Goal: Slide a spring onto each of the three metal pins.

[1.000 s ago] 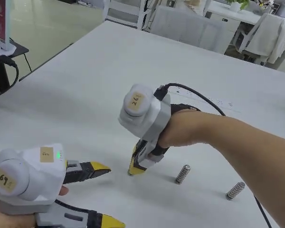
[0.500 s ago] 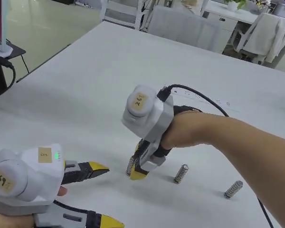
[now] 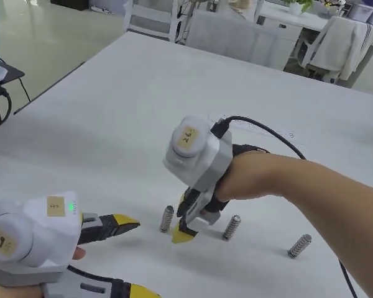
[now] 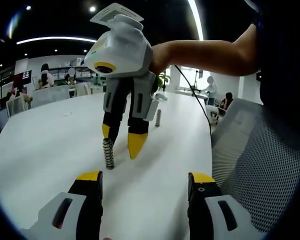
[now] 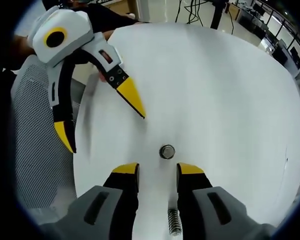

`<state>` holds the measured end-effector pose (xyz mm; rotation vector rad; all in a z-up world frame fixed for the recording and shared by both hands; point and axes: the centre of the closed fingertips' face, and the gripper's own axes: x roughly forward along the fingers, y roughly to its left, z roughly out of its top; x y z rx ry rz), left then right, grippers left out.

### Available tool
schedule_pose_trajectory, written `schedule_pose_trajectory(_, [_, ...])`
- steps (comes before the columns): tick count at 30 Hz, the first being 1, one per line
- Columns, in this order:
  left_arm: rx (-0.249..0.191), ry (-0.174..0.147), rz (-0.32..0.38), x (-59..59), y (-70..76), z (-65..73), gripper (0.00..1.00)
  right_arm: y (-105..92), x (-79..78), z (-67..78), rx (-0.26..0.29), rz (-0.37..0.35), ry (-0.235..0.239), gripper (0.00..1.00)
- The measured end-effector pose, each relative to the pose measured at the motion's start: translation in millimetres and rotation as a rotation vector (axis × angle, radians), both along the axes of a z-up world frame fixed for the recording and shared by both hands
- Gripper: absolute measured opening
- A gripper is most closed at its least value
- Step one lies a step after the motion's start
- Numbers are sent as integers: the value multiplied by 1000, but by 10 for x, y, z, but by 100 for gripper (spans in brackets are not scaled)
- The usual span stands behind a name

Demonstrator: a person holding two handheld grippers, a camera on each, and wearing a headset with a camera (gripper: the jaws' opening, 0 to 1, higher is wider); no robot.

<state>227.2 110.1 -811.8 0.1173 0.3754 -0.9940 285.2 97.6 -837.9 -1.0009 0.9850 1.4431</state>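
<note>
Three small metal springs stand upright in a row on the white table (image 3: 112, 112): a left spring (image 3: 166, 218), a middle spring (image 3: 231, 227) and a right spring (image 3: 299, 246). My right gripper (image 3: 184, 233) points down between the left and middle springs, open and holding nothing. In the right gripper view the left spring (image 5: 167, 151) is seen end-on just ahead of the gripper (image 5: 158, 170), and the middle spring (image 5: 174, 221) lies behind the jaws. My left gripper (image 3: 133, 257) rests open near the front edge, aimed at the left spring (image 4: 108, 153).
The right gripper's black cable (image 3: 267, 133) trails across the table behind the hand. Chairs (image 3: 236, 37) and desks stand beyond the far edge. A mesh chair (image 4: 260, 160) is at the near side.
The right gripper has lifted and shifted right off the left spring, which now stands uncovered beside its tips. The head camera has moved a little; the left gripper has stayed put.
</note>
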Motion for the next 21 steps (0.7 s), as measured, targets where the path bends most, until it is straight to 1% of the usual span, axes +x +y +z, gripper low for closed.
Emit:
schedule_pose_trajectory(6, [4, 1, -8, -9, -32, 2, 66, -79, -30, 26, 14, -25, 1, 28])
schedule_pose_trajectory(11, [6, -1, -10, -1, -42, 19, 66, -110, -101, 54, 37, -42, 9, 29])
schedule_pose_trajectory(18, [10, -1, -14, -8, -53, 23, 67, -173, -145, 95, 57, -57, -7, 29])
schedule_pose_trajectory(21, [11, -1, -16, -9, -66, 23, 68, -201, -176, 120, 73, -68, -10, 29])
